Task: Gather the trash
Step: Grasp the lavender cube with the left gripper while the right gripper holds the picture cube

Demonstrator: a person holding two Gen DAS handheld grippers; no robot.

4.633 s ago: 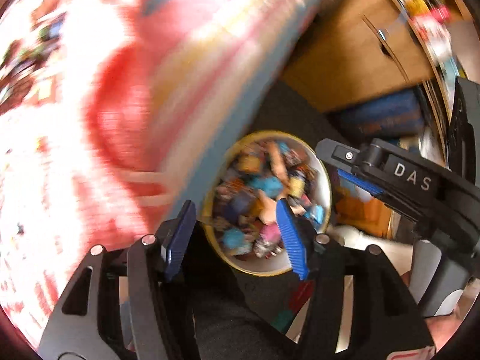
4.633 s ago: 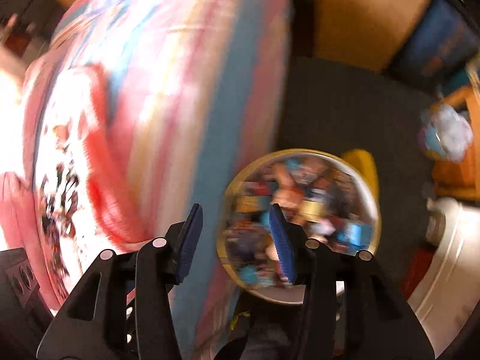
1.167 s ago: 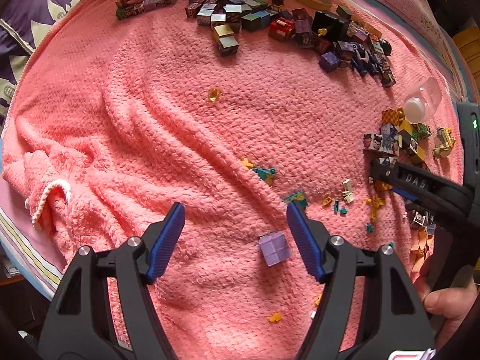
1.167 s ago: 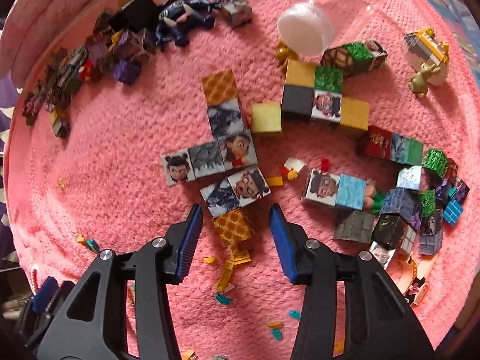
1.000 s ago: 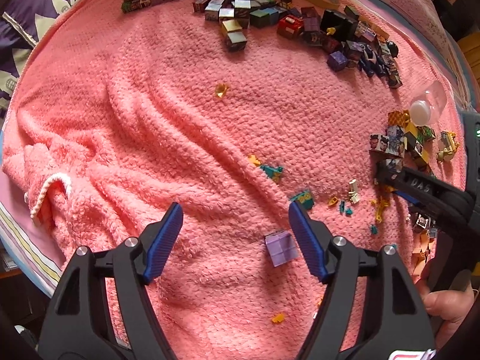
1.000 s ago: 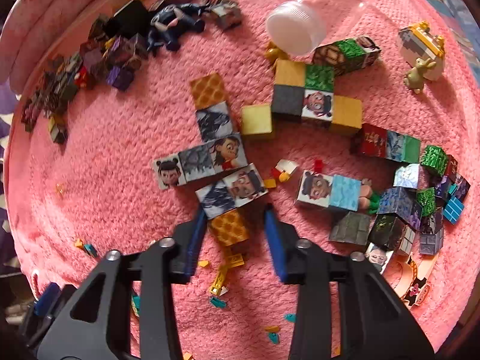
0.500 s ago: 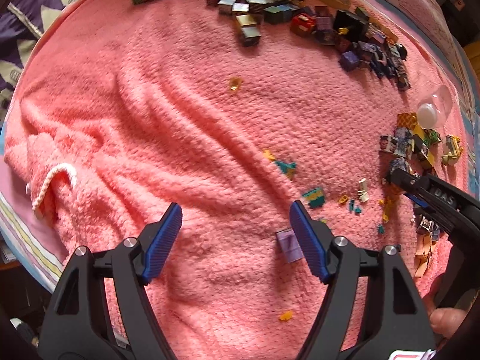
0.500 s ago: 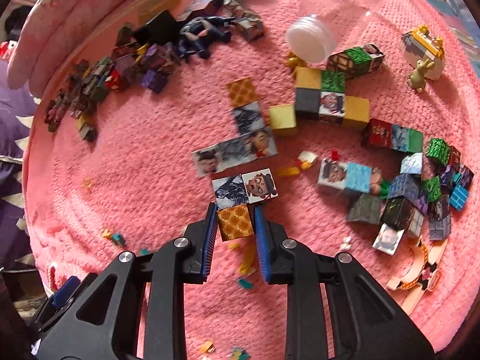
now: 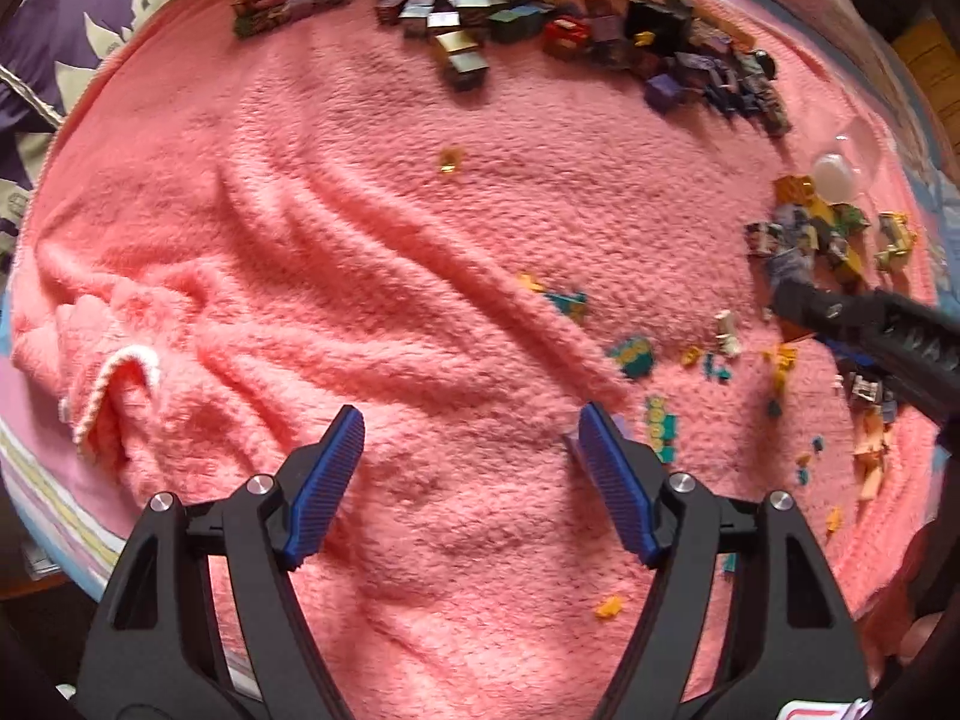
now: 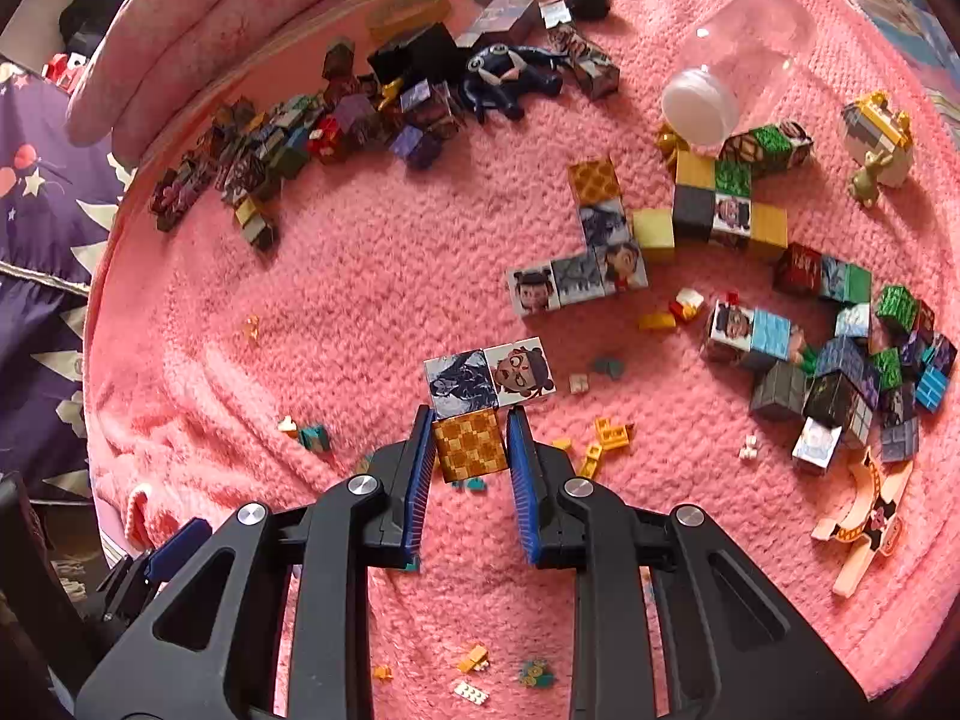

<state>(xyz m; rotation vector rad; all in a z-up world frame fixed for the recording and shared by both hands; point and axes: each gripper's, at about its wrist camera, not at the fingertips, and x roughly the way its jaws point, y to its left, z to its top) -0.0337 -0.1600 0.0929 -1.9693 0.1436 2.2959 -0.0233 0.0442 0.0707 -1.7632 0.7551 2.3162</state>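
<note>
The right gripper (image 10: 471,441) has its fingers closed on a gold checkered cube (image 10: 470,443), which is joined to two picture cubes (image 10: 489,377) just beyond the fingertips and sits above the pink blanket (image 10: 372,276). The left gripper (image 9: 471,441) hovers over a bare stretch of the blanket with its fingers spread wide and nothing between them. More cubes (image 10: 720,210), a clear jar (image 10: 738,60) lying on its side and small plastic bits (image 10: 609,435) are scattered around the blanket.
</note>
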